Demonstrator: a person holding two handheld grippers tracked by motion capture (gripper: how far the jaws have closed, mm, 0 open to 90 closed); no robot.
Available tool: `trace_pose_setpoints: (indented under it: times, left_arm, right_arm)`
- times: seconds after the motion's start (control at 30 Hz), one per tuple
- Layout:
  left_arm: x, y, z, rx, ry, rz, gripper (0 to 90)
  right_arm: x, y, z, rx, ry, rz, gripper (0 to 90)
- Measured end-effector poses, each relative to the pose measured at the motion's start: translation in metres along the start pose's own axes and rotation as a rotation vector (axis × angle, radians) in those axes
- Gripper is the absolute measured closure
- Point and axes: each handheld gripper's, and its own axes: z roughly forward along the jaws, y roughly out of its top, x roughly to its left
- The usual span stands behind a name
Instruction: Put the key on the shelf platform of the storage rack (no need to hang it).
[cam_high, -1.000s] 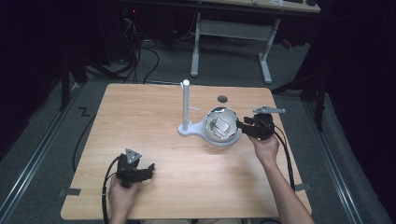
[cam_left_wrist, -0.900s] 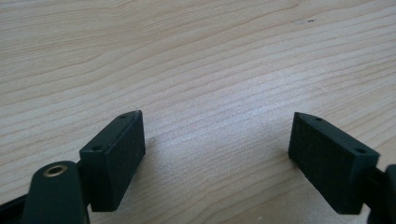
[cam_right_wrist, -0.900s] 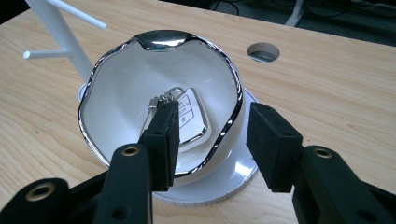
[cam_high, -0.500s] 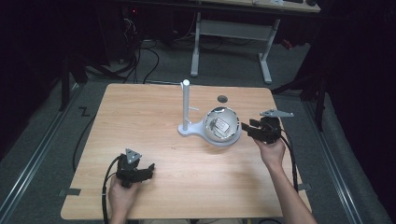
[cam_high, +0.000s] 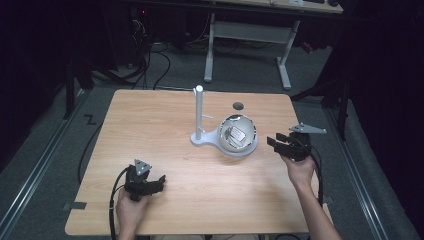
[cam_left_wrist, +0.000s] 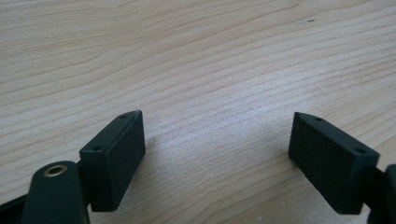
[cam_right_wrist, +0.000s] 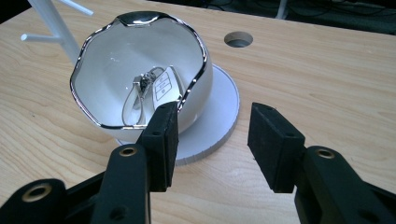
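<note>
We have our right gripper (cam_high: 276, 142) hovering with its jaws spread and nothing between them; they have just been opening a little. Just off its tips sits the white, chrome-rimmed wavy bowl (cam_right_wrist: 140, 79), close but not touching. The bowl rests on the round dish of a white stand (cam_high: 205, 140), whose upright post rises on the bowl's far side from that claw. Inside the bowl, a white car key fob with a silver key ring (cam_right_wrist: 154, 91) lies on the bottom, its long axis running roughly away from our right jaws, fob end nearer. The right hand (cam_high: 300, 170) is clearly the closer one. Our left gripper (cam_high: 157, 184) rests well away over the bare pale wooden table (cam_left_wrist: 196, 60), jaws wide, holding nothing. We'd judge any return to the fob means coming in over the rim.
</note>
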Motion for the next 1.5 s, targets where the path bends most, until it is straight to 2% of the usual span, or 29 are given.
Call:
trace_pose_setpoints:
  times: [0.8, 1.5]
  left_arm:
    - [0.0, 0.0, 0.0, 0.0, 0.001, 0.001, 19.0]
    - [0.0, 0.0, 0.0, 0.0, 0.001, 0.001, 19.0]
  right_arm:
    - [-0.002, -0.027, -0.026, -0.019, 0.012, 0.021, 53.0]
    - [0.006, -0.049, -0.033, -0.022, 0.042, 0.031, 53.0]
